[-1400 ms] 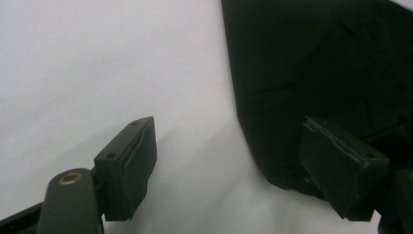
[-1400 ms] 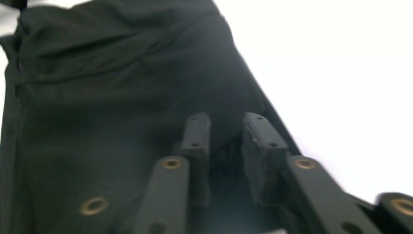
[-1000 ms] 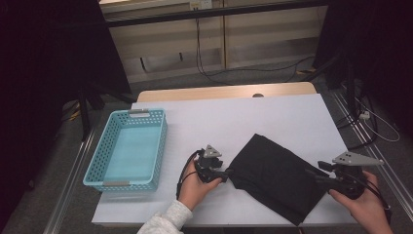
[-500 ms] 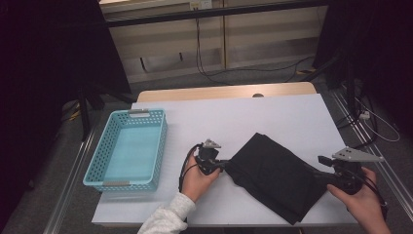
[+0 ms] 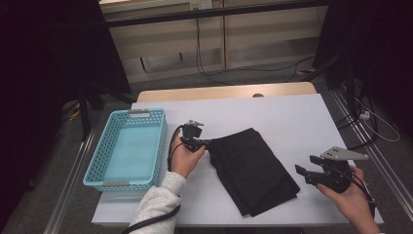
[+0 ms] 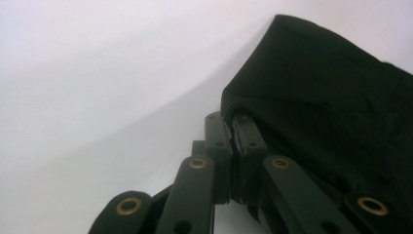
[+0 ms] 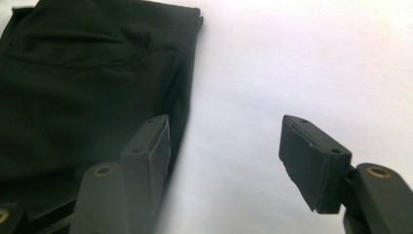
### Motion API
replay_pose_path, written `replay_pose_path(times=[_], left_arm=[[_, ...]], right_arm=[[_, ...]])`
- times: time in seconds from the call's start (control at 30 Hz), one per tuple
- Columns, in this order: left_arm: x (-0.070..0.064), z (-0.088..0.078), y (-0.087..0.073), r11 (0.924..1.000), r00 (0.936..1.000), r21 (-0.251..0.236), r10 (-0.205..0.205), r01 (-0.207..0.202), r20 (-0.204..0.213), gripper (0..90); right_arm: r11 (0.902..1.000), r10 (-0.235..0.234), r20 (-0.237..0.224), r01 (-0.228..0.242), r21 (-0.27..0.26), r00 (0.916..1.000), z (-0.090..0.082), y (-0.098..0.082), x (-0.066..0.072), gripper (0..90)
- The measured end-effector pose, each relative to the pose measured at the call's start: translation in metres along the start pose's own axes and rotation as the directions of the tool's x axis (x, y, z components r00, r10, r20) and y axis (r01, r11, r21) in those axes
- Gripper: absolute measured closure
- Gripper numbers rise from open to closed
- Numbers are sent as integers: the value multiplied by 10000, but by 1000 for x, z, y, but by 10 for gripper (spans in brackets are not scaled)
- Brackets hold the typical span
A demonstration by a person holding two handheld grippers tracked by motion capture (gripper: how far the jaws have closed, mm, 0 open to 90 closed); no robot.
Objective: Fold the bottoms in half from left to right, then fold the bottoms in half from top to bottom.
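Two grippers: I hold one in each hand, both low over the white counter (image 5: pixel 292 117).
Left gripper (image 5: pixel 207 144): my jaws are clamped tight on the near left corner of the black cloth (image 5: pixel 253 170); in the left gripper view the two pads meet with the cloth's edge pinched between them, and the fabric rises from the counter to the pinch.
Left hand (image 5: pixel 184 158): wraps the gripper's body from below, grey sleeve (image 5: pixel 153 209) trailing toward the counter's near edge, the cable looping beside the wrist.
Right gripper (image 5: pixel 301 171): my jaws stand apart and have just been opening further; nothing sits between the pads, bare counter shows in the gap.
Right gripper's place: just beside the cloth's right edge, apart from it in the high view; in the right gripper view one pad seems to overlap the cloth's border, though I cannot tell whether it touches.
Right hand (image 5: pixel 348 195): grips the body from underneath near the counter's right front corner, the grey plate on top.
Cloth: folded, dark, lying slantwise at the counter's middle, running from my left jaws down toward the front edge; its folded layers show at the lower end.
Basket (image 5: pixel 97 165): light blue, perforated walls, at the counter's left side, just left of my left hand, well apart from the cloth.
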State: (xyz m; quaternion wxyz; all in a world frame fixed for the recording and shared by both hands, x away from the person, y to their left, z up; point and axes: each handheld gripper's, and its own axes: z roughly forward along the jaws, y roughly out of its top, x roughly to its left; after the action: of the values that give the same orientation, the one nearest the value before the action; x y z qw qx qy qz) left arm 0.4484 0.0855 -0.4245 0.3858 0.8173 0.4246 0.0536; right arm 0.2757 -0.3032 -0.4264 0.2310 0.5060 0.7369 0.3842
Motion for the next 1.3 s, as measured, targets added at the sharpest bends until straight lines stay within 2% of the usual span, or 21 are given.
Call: replay_pose_path(times=[0.1, 0.23, 0.3, 0.37, 0.57, 0.63, 0.67, 0.77, 0.8, 0.9, 0.97, 1.1, 1.2, 1.27, 1.3], left_arm=[[10, -5, 6, 10000, 9998, -14, -71, 71, -176, 867], [19, -10, 10, 9992, 9985, -174, -375, 368, -405, 866], [22, -12, 11, 9993, 9981, -184, -339, 330, -506, 866], [25, -13, 11, 9992, 9970, -181, -366, 354, -680, 866], [31, -10, 13, 9986, 9965, -212, -507, 494, -658, 860], [31, -8, 12, 9986, 9963, -179, -503, 492, -701, 837], [31, -9, 12, 9984, 9955, -208, -539, 524, -776, 778], [31, -16, 11, 9942, 9901, -391, -1030, 997, -948, 577], [31, -18, 10, 9945, 9898, -383, -1011, 977, -1008, 494], [28, -22, 8, 9959, 9904, -394, -854, 816, -1088, 368], [27, -22, 5, 9970, 9905, -146, -772, 761, -1139, 327], [23, -19, 1, 9983, 9925, -167, -580, 565, -1072, 278], [23, -17, -4, 9986, 9931, 54, -522, 531, -1051, 259], [24, -17, -6, 9987, 9938, 64, -500, 508, -995, 249], [25, -17, -7, 9986, 9939, 46, -517, 524, -972, 241]], right_arm=[[10000, -72, -57, 72, -6, 10000, 3, 2, 5, 341], [9998, -152, -115, 150, -155, 9998, 7, 8, 13, 312], [9995, -194, -175, 190, -248, 9997, 13, 13, 19, 292], [9995, -231, -310, 224, -244, 9993, 20, 17, 26, 282], [9984, -525, -591, 512, -234, 9969, 43, 27, 54, 264], [9989, -426, -656, 413, -207, 9969, 50, 28, 60, 257], [9988, -443, -622, 429, -226, 9971, 53, 29, 62, 250], [9986, -537, -589, 535, -46, 9968, 61, 30, 70, 234], [9984, -562, -536, 564, 26, 9970, 63, 31, 73, 235], [9987, -504, -605, 509, 67, 9969, 68, 31, 77, 231], [9982, -567, -609, 577, 143, 9965, 71, 30, 80, 232], [9964, -665, -568, 693, 479, 9962, 79, 25, 85, 237], [9916, -537, -504, 592, 1148, 9973, 86, 16, 86, 242], [9945, -48, -686, 119, 1040, 9976, 84, 10, 85, 266], [9942, -79, -640, 147, 1064, 9979, 81, 9, 85, 276]])
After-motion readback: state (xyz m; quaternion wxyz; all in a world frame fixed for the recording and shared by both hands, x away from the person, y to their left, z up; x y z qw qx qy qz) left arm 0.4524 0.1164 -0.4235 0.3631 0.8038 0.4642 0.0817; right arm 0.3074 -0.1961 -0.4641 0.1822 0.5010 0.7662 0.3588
